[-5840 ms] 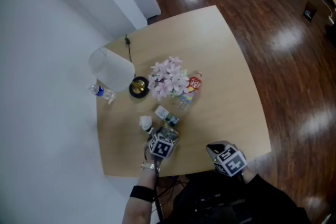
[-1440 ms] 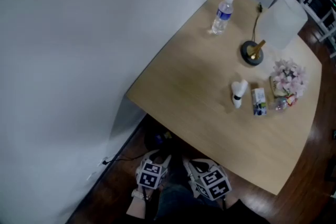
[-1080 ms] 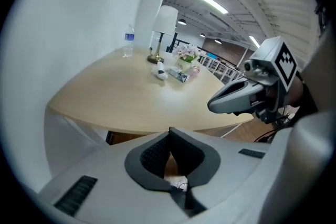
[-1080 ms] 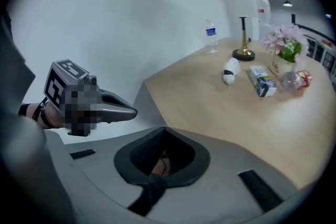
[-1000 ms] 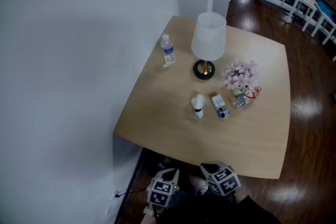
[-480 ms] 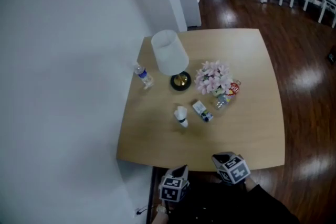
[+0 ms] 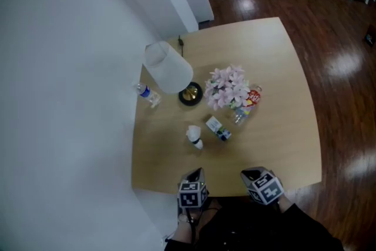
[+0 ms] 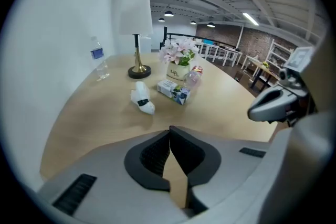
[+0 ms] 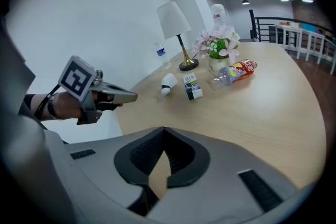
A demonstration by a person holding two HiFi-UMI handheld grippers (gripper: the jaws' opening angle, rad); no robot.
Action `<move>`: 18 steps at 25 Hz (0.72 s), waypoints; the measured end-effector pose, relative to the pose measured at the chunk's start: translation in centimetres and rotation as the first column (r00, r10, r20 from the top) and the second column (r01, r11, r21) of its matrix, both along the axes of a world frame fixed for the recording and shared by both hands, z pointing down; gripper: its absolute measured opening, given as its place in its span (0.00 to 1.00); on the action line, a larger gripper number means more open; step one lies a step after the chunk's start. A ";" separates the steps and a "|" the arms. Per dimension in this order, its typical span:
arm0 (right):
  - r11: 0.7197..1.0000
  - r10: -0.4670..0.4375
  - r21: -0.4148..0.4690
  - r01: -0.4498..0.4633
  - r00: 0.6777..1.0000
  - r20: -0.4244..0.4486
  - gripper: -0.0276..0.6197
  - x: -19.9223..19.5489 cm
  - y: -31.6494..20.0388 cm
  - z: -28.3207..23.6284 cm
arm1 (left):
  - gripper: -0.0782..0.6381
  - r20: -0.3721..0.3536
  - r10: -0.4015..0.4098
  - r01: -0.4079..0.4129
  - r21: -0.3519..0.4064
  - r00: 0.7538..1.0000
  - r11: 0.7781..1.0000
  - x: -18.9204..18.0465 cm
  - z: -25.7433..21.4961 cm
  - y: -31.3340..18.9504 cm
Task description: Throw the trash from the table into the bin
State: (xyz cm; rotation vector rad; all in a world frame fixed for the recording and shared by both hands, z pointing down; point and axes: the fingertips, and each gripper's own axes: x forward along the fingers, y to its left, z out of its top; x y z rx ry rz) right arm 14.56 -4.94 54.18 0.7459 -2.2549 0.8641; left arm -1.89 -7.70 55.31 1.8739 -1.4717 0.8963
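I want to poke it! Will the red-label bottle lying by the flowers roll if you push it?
Probably: the bottle lies on its side on the smooth table, so a sideways nudge could roll it. It looks clear and empty, so it is likely light and squashy. The flower pot beside it might block it that way.

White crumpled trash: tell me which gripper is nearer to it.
Left. The left gripper is at the near edge of the table, almost straight below the white crumpled trash in the head view; the right gripper is farther right.
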 end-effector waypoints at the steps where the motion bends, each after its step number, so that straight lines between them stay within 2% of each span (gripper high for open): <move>1: 1.000 0.004 -0.008 -0.004 1.000 -0.003 0.05 0.5 -0.2 0.3 | 0.14 0.008 -0.023 0.023 0.002 1.000 1.000 -0.4 0.2 -1.5; 3: 1.000 0.012 -0.023 -0.012 1.000 -0.011 0.05 1.4 -0.5 1.0 | 0.32 0.029 -0.067 0.067 0.010 0.997 0.998 -1.5 0.6 -4.5; 5: 0.999 0.023 -0.036 -0.024 1.000 -0.015 0.05 2.3 -0.9 1.4 | 0.44 0.059 -0.102 0.101 0.010 0.993 0.995 -2.7 1.4 -7.2; 7: 0.998 0.034 -0.049 -0.035 0.999 -0.016 0.05 3.1 -1.2 1.7 | 0.61 0.084 -0.121 0.122 0.001 0.989 0.993 -3.7 2.5 -9.7; 9: 0.997 0.044 -0.059 -0.044 0.999 -0.010 0.05 3.6 -1.7 1.8 | 0.64 0.100 -0.130 0.131 -0.009 0.986 0.991 -4.2 3.4 -11.9; 14: 0.995 0.073 -0.069 -0.073 0.997 0.001 0.05 4.9 -3.3 1.9 | 0.64 0.132 -0.163 0.174 -0.080 0.978 0.981 -4.5 5.5 -13.8; 18: 0.994 0.084 -0.073 -0.083 0.996 0.011 0.05 5.3 -4.0 1.6 | 0.55 0.164 -0.171 0.189 -0.101 0.971 0.977 -4.7 6.4 -13.6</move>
